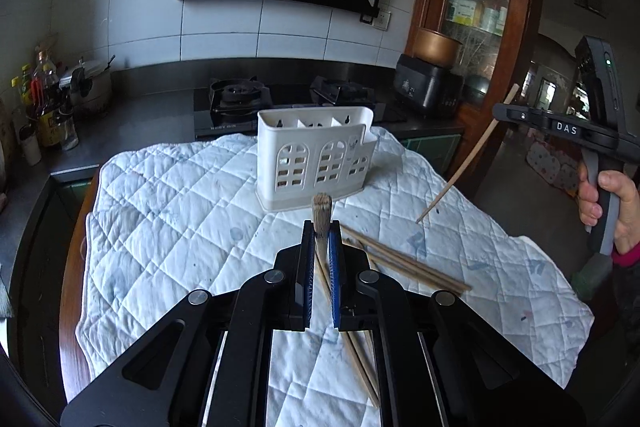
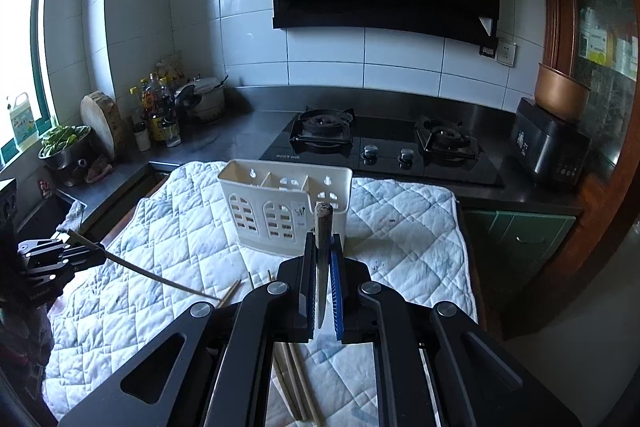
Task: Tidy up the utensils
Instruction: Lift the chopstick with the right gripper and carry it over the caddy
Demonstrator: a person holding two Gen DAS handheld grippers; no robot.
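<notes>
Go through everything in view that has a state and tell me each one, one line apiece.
Left gripper: shut on a wooden chopstick, lifted.
Right gripper: shut on a wooden chopstick, lifted.
White plastic utensil holder: upright; contents not clear.
Loose wooden chopsticks: lying flat on the white quilted cloth.
Gas stove burners: unlit.

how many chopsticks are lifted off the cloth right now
2. One chopstick is pinched in the left gripper, the other chopstick in the right gripper. More chopsticks lie on the quilted cloth, partly hidden by the fingers, so uncounted.
</notes>
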